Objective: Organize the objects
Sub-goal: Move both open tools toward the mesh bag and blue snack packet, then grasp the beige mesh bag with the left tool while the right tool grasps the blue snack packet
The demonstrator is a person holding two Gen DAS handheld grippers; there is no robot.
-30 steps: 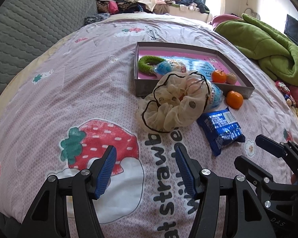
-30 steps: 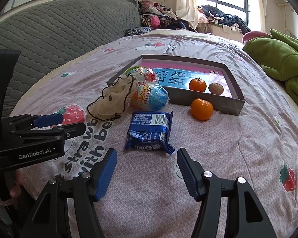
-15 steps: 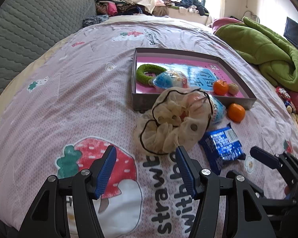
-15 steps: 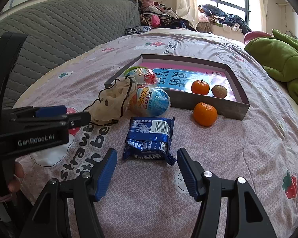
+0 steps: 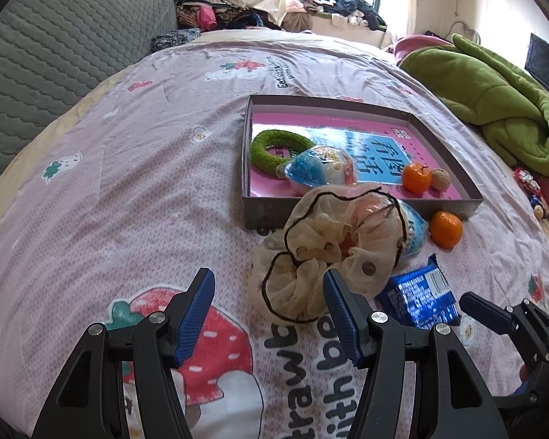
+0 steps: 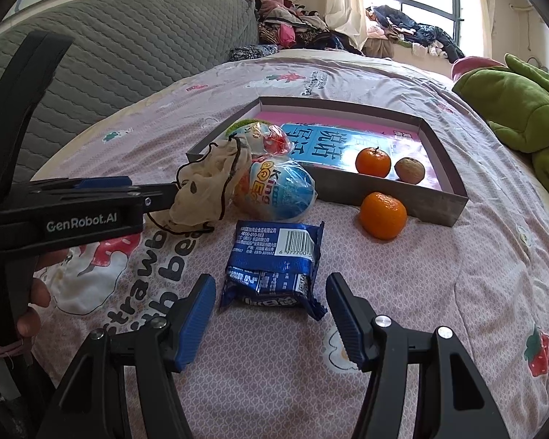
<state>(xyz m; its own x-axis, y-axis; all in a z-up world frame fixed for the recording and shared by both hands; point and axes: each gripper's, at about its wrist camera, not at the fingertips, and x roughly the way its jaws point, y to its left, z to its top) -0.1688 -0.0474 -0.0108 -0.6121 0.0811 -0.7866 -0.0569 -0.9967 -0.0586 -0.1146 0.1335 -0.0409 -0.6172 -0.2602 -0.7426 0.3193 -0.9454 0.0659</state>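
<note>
The cream scrunchie [image 5: 325,252] lies on the bed just in front of the grey tray [image 5: 351,206], slumped against a blue wrapped toy egg [image 6: 280,192], and over the last second the left gripper [image 5: 267,311] has crept up on it: a moment ago there was a clear stretch of bedspread between its blue fingers [image 5: 195,311] and the fabric, and now the near frill sits low in the centre of the left view, between the spread fingertips. They are wide apart and hold nothing. The right gripper [image 6: 269,316] has closed in the same way on the blue snack packet [image 6: 274,265], which fills the lower middle of its view with the near edge of the wrapper between the tips; those fingers are parted and empty too. A loose orange [image 6: 382,216] rests beside the tray's front wall toward the right, while a second orange [image 6: 372,162], a walnut [image 6: 410,170], a green ring [image 5: 280,146] and another wrapped egg [image 5: 320,166] already lie inside. To my eye both hands are lining up a grab each, scrunchie on the left and packet on the right, so four things remain to go into the tray. The soft fabric may well drag the egg leaning on it.
</note>
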